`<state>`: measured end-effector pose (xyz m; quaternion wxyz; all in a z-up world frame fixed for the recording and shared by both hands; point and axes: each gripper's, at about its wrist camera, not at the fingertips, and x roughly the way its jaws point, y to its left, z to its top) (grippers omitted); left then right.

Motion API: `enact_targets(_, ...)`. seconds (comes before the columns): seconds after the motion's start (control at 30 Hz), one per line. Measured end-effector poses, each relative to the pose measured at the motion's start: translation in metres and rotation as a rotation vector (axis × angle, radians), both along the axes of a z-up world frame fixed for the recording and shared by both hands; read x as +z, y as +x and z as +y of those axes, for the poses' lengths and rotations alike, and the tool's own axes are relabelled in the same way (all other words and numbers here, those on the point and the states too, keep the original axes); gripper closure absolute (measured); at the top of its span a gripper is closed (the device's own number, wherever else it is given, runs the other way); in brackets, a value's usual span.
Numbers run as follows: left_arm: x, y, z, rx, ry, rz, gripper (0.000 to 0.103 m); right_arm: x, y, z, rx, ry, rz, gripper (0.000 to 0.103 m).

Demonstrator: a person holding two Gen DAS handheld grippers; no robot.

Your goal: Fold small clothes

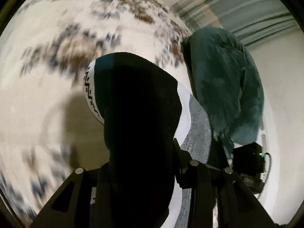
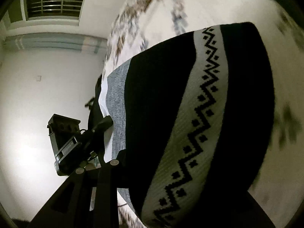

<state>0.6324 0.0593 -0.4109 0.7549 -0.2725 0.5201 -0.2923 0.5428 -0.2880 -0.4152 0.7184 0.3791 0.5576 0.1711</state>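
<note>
Right now a black sock (image 1: 140,114) with a white zigzag band (image 2: 191,117) and a grey-and-white part (image 1: 197,131) hangs in the air over a blurred white patterned bedspread (image 1: 57,38), draped across both tools. The left gripper (image 1: 178,152) seems clamped on its edge, though cloth hides the tips. The right gripper (image 2: 114,163) is buried under the fabric, so I cannot tell how its jaws stand; a teal sleeve (image 1: 226,83) hangs behind it.
</note>
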Motion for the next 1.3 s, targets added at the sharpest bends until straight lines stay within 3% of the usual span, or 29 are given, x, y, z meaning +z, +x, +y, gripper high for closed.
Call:
enact_targets(0.07,-0.006,0.036,-0.007,-0.001,0.050,0.009,0.062,-0.004,0.040,-0.005,-0.021,-0.031,-0.012,0.069)
enact_targets(0.1,-0.014,0.053,-0.010,-0.001,0.079,0.028,0.062,-0.007,0.058,-0.003,-0.035,-0.063,0.009,0.061)
enact_targets(0.2,-0.048,0.083,-0.018,0.015,0.195,0.111,0.062,-0.036,0.088,-0.017,-0.093,-0.184,0.167,0.039)
enact_targets(0.27,-0.063,0.085,-0.018,0.029,0.247,0.131,0.051,-0.034,0.083,-0.028,-0.113,-0.276,0.157,0.029)
enact_targets(0.3,-0.065,0.081,-0.017,0.036,0.251,0.127,0.035,-0.030,0.079,-0.029,-0.113,-0.311,0.144,0.024)
enact_targets(0.33,-0.065,0.075,-0.015,0.044,0.258,0.114,0.023,-0.025,0.071,-0.031,-0.111,-0.341,0.124,0.022)
enact_targets(0.43,-0.060,0.062,-0.015,0.057,0.332,0.065,0.017,-0.013,0.045,-0.033,-0.099,-0.424,0.068,0.022)
enact_targets(0.57,-0.063,0.037,-0.023,0.049,0.472,-0.003,0.005,-0.017,0.020,-0.003,-0.030,-0.601,0.024,0.022)
enact_targets(0.67,-0.076,0.034,-0.010,0.069,0.453,0.023,0.000,-0.036,0.004,-0.018,-0.070,-0.801,0.112,0.022)
enact_targets(0.77,-0.067,0.032,-0.008,0.082,0.458,0.023,0.000,-0.052,-0.004,-0.043,-0.136,-0.738,0.214,0.022)
enact_targets(0.83,-0.053,0.025,-0.016,0.075,0.525,-0.025,0.000,-0.041,-0.006,-0.038,-0.129,-0.785,0.198,0.021)
enact_targets(0.87,-0.047,0.020,-0.020,0.069,0.550,-0.044,0.000,-0.031,-0.008,-0.031,-0.121,-0.823,0.176,0.016)
enact_targets(0.9,-0.041,0.014,-0.024,0.063,0.571,-0.063,0.000,-0.022,-0.010,-0.024,-0.116,-0.854,0.159,0.003)
enact_targets(0.93,-0.035,0.008,-0.028,0.061,0.591,-0.075,0.000,-0.012,-0.013,-0.018,-0.113,-0.880,0.141,0.000)
enact_targets(1.07,-0.006,-0.022,-0.039,0.068,0.645,-0.130,0.000,0.033,-0.027,0.012,-0.111,-0.986,0.076,0.000)
enact_targets(1.3,0.063,-0.077,-0.032,0.104,0.605,-0.140,0.000,0.131,-0.062,0.056,-0.151,-1.039,-0.018,0.000)
